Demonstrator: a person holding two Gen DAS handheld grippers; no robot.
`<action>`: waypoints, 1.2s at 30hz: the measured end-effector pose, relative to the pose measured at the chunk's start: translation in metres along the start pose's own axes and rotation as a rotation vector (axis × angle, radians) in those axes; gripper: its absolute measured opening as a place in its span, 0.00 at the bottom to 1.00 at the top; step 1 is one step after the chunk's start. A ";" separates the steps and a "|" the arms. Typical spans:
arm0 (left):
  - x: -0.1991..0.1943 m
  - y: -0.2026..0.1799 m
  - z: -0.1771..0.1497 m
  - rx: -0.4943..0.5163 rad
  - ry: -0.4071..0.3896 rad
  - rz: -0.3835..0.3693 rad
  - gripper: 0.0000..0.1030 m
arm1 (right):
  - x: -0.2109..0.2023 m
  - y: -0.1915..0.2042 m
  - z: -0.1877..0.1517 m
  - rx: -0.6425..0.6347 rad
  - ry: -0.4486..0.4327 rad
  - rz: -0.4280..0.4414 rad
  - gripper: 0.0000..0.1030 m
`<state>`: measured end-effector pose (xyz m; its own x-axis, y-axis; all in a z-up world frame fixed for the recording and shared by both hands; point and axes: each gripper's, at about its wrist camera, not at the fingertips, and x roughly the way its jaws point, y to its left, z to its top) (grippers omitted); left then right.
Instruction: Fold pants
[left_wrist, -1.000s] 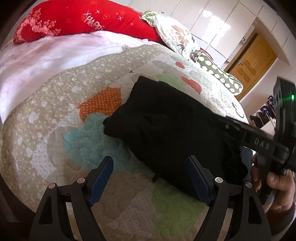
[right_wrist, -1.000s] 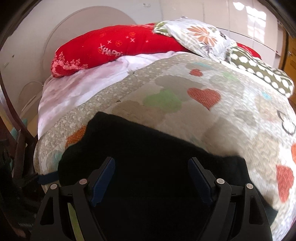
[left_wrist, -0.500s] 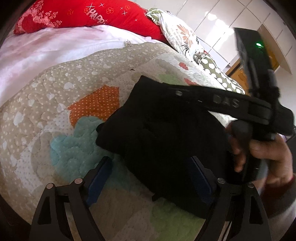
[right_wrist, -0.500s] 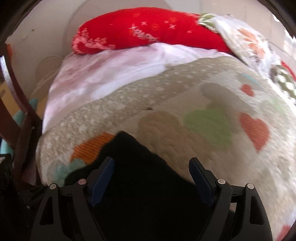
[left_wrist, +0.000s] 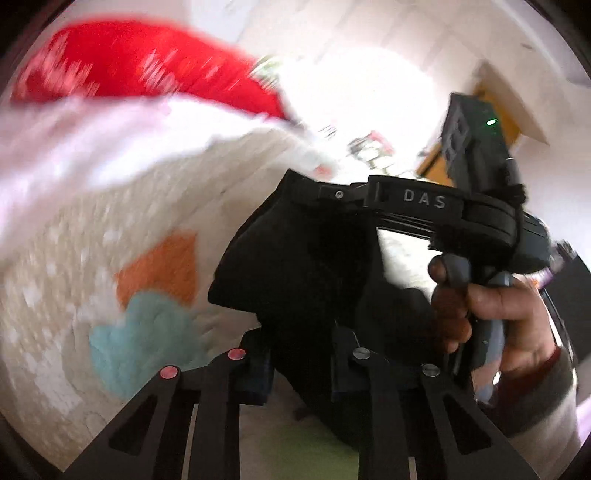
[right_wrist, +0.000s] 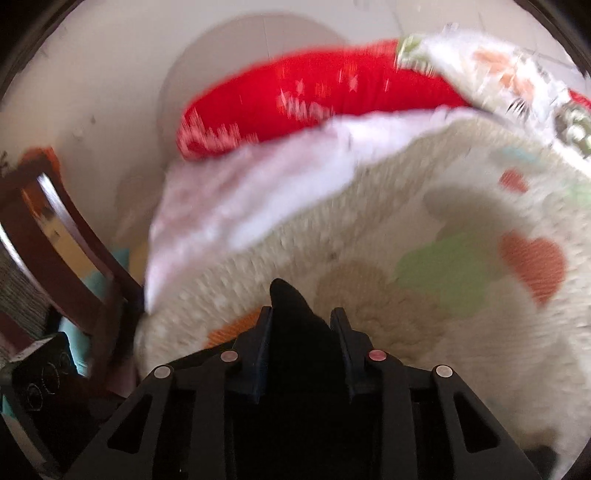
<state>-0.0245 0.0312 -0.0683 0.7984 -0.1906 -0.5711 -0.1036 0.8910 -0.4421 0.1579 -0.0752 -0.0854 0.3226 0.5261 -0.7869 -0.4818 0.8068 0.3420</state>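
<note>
Now my left tool (left_wrist: 299, 360) is nearly closed and pinches a bunch of the black pants (left_wrist: 303, 266), which hang a little above the bed quilt (left_wrist: 74, 258). Over to the right, my right tool (right_wrist: 301, 332) squeezes another bit of the pants, with a black corner poking out past its tips. I think the cloth could slip out, because each tool has only a small bit and the pictures are blurry like I'm moving fast. Only the left view shows my right hand (left_wrist: 495, 314) on its handle. Only the right view shows the brown chair (right_wrist: 55, 251) beside the bed.
</note>
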 end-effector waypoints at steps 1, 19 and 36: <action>-0.006 -0.012 0.001 0.040 -0.022 -0.015 0.19 | -0.022 -0.001 0.000 -0.002 -0.040 0.000 0.30; 0.013 -0.165 -0.086 0.608 0.191 -0.343 0.59 | -0.233 -0.109 -0.215 0.559 -0.301 -0.269 0.78; 0.017 -0.120 -0.072 0.518 0.179 -0.142 0.68 | -0.152 -0.087 -0.210 0.573 -0.210 -0.074 0.23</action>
<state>-0.0411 -0.1089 -0.0749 0.6657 -0.3497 -0.6592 0.3379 0.9289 -0.1516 -0.0208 -0.2821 -0.1035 0.5205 0.4575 -0.7210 0.0441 0.8288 0.5578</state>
